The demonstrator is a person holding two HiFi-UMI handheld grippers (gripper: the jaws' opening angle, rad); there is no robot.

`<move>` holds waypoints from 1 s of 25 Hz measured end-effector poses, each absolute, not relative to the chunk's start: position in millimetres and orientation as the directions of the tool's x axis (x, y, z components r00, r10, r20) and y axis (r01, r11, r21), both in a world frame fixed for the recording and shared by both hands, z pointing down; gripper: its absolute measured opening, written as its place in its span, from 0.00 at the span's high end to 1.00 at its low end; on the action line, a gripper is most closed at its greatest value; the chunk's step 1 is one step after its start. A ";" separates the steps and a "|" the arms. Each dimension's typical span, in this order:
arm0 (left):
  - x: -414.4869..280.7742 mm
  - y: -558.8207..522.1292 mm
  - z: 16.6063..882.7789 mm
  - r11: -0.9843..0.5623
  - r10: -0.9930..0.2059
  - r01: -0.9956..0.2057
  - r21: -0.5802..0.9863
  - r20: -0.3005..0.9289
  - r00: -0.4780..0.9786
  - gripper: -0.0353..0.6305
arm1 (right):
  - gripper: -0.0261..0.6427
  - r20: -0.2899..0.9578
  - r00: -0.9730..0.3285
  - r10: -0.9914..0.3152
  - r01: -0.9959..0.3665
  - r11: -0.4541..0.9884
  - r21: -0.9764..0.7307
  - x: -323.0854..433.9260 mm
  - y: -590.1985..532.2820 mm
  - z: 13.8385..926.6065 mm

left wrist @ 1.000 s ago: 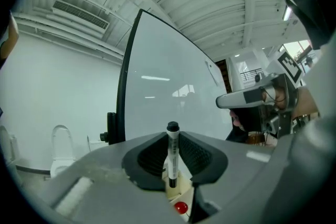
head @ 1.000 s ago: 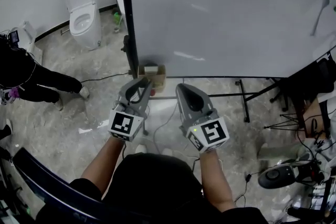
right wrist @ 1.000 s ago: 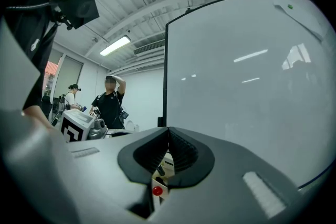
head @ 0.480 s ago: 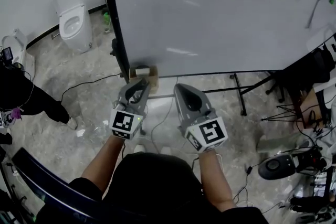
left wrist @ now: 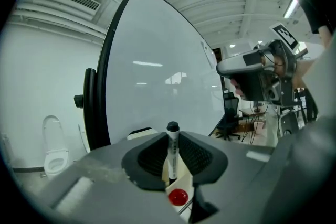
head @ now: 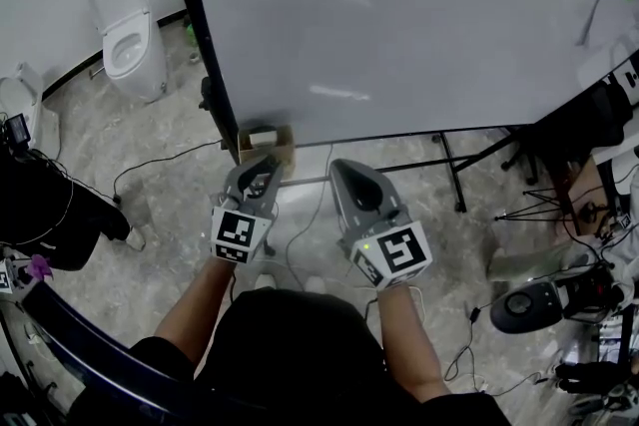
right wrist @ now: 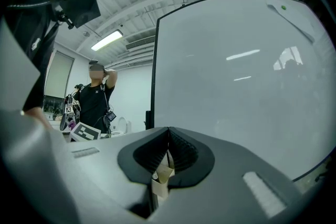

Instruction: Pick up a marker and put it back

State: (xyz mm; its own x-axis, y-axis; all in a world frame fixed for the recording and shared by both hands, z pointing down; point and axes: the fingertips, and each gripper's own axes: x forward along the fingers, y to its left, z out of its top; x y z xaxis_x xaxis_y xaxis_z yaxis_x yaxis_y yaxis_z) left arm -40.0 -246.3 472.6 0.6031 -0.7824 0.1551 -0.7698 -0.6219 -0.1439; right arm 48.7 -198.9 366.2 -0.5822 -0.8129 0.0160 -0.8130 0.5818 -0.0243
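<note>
A white marker [left wrist: 172, 150] with a black cap stands upright between the jaws of my left gripper [left wrist: 174, 139], which is shut on it. In the head view the left gripper [head: 257, 177] is held low in front of me and points at the bottom left corner of the big whiteboard [head: 399, 15]; the marker itself is hard to make out there. My right gripper [head: 346, 177] is beside it, to the right. Its jaws [right wrist: 168, 135] are shut with nothing between them. Both gripper views look at the whiteboard [left wrist: 152, 92] from close by.
A cardboard box [head: 265, 141] sits on the floor by the whiteboard's black frame [head: 205, 85]. A white toilet [head: 122, 35] stands at the far left, with stand legs [head: 454, 170] and cables on the stone floor. A person in black [right wrist: 95, 102] stands to the left.
The view has shifted left and toward the whiteboard, which now fills more of the picture. Both grippers keep their places in front of me. The person at the left has moved further out of view.
</note>
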 end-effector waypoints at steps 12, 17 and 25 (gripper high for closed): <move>-30.8 -250.5 493.1 -0.645 -0.761 -0.747 -0.162 0.217 0.611 0.83 | 0.95 0.019 -0.558 -0.830 -0.830 0.557 -0.026 56.8 -198.1 365.9; -28.4 -251.2 497.0 -0.648 -0.759 -0.743 -0.167 0.223 0.612 0.83 | 0.95 0.024 -0.548 -0.836 -0.836 0.548 -0.027 59.9 -196.8 366.8; -15.2 -254.0 501.0 -0.672 -0.740 -0.710 -0.212 0.230 0.632 0.83 | 0.95 0.037 -0.529 -0.848 -0.848 0.529 -0.025 69.1 -195.1 371.2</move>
State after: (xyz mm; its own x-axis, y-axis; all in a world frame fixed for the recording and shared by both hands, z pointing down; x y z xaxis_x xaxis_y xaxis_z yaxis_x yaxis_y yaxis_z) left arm -15.2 -254.0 501.0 0.6317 -0.7403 0.2302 -0.7098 -0.6717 -0.2124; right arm 69.1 -195.1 371.2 -0.5295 -0.8475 0.0370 -0.8483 0.5289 -0.0247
